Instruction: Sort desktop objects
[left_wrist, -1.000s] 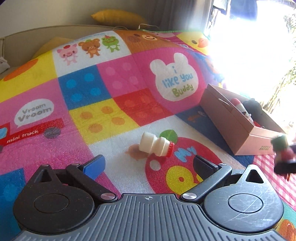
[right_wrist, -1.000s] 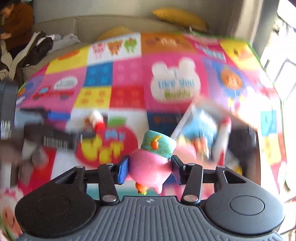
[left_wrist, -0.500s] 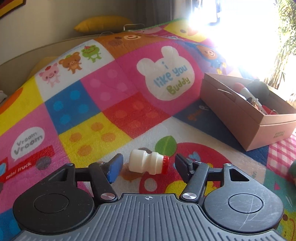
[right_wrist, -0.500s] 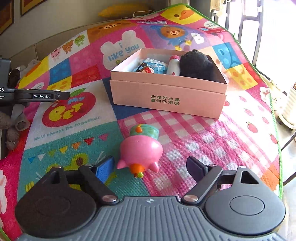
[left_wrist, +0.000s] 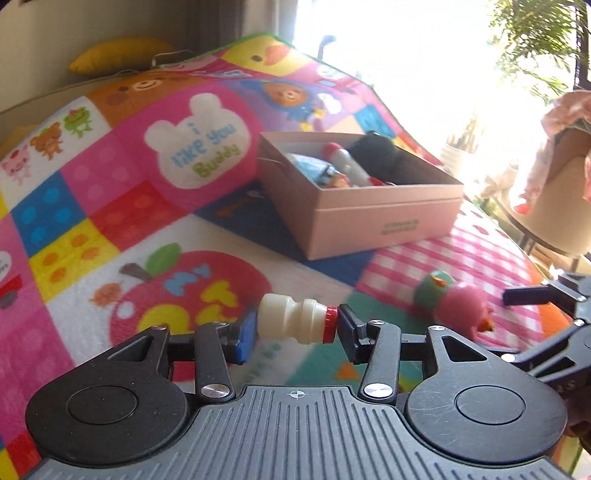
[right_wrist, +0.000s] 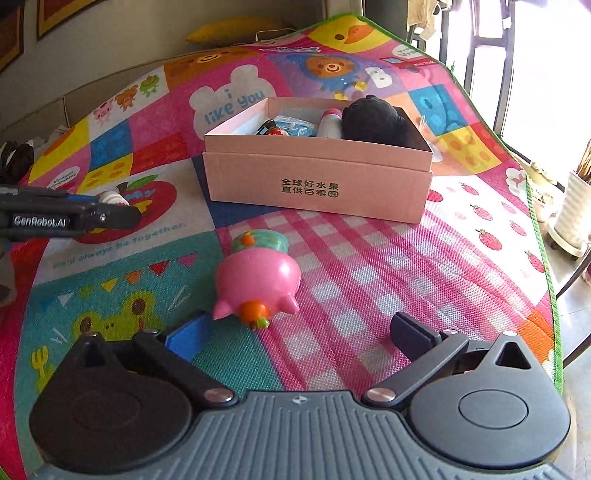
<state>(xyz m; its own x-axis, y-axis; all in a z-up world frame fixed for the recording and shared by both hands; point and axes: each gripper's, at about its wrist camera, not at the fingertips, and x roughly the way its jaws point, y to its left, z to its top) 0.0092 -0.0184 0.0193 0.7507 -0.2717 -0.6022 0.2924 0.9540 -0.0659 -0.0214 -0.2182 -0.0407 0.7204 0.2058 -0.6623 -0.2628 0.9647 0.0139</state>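
My left gripper is shut on a small white bottle with a red cap, gripped end to end and held above the colourful mat. It also shows at the left of the right wrist view. My right gripper is open and empty, just behind a pink pig toy with a teal hat that lies on its side on the mat. The pig also shows in the left wrist view. A pink cardboard box stands beyond, holding a black plush, a bottle and other small items.
The box shows in the left wrist view ahead and right of the bottle. The mat's green edge drops off at the right, with a plant pot on the floor. A yellow cushion lies at the back.
My left gripper closed on the white bottle and lifted it, turning right toward the box. My right gripper set down the pig toy, opened wider and drew back from it.
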